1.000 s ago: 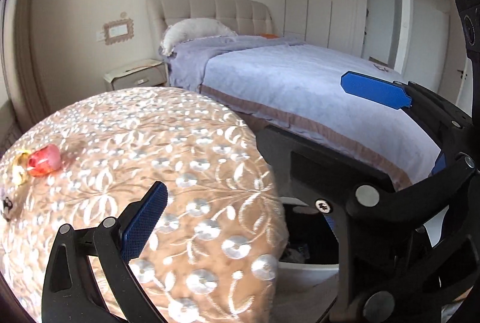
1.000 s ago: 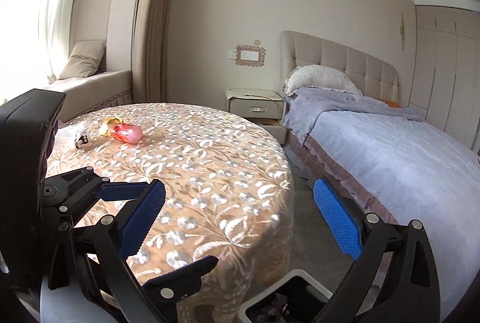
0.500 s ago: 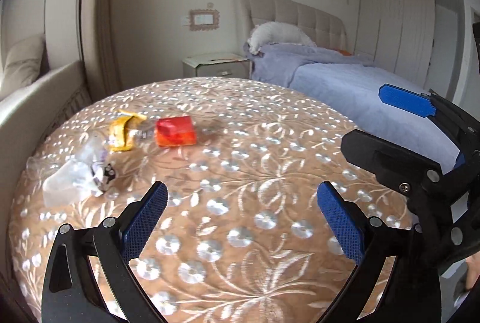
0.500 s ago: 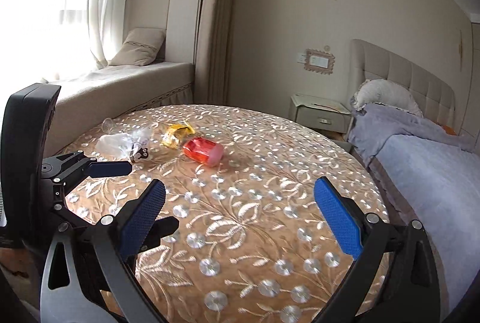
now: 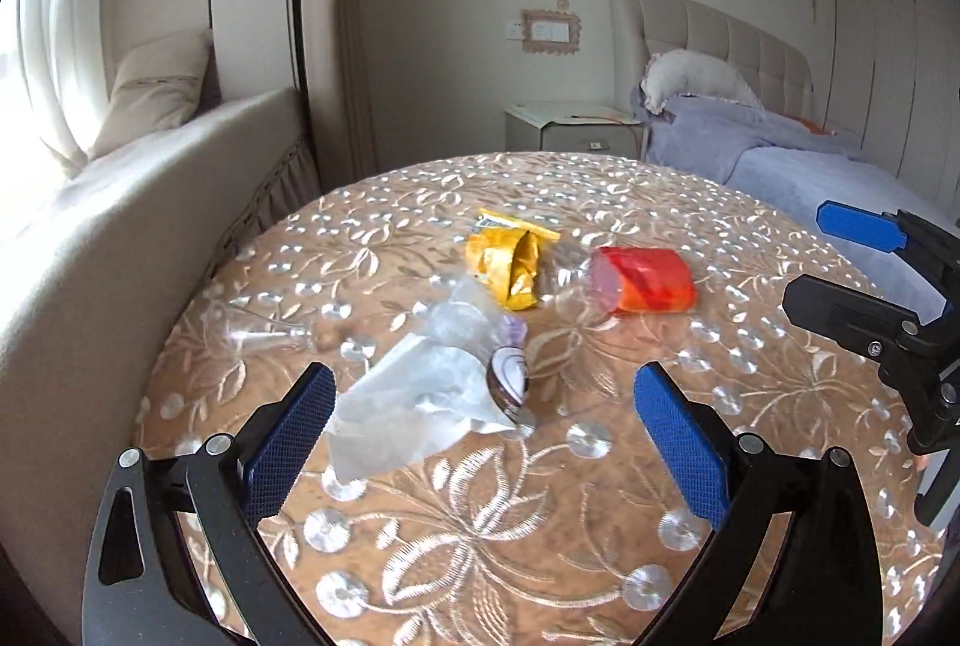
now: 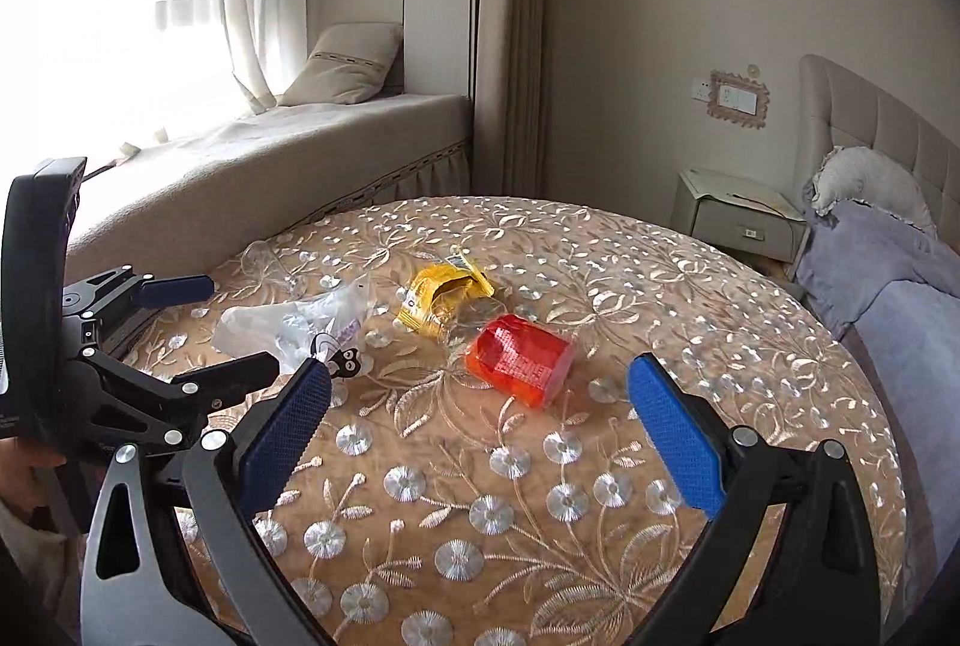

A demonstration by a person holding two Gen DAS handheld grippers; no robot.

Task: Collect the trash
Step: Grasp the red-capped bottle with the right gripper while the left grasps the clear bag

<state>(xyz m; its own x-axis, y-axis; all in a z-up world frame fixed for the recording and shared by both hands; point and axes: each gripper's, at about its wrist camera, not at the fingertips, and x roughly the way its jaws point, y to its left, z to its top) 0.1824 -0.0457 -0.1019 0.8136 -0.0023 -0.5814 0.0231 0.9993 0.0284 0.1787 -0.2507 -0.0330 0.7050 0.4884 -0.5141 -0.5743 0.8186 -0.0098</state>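
Trash lies on a round table with an embroidered tan cloth point(image 5: 540, 526). A white crumpled plastic bag point(image 5: 414, 406) with a dark round printed sticker lies closest to my left gripper point(image 5: 486, 442), which is open and empty just in front of it. A yellow wrapper point(image 5: 510, 262) and a red-orange packet point(image 5: 648, 280) lie further back, and a clear plastic cup point(image 5: 258, 331) lies on its side at the left. My right gripper point(image 6: 480, 418) is open and empty, close in front of the red packet point(image 6: 522, 358). The yellow wrapper point(image 6: 441, 301) and white bag point(image 6: 288, 325) show to its left.
A cushioned window bench point(image 6: 270, 154) runs behind the table at the left. A nightstand point(image 6: 738, 214) and a bed with grey-blue bedding point(image 5: 798, 166) stand to the right. The other gripper shows at each view's edge point(image 6: 120, 346).
Both grippers have swung left from the bed side and the bin beside the table toward the trash on the table. The trash now sits much closer between the open fingers.
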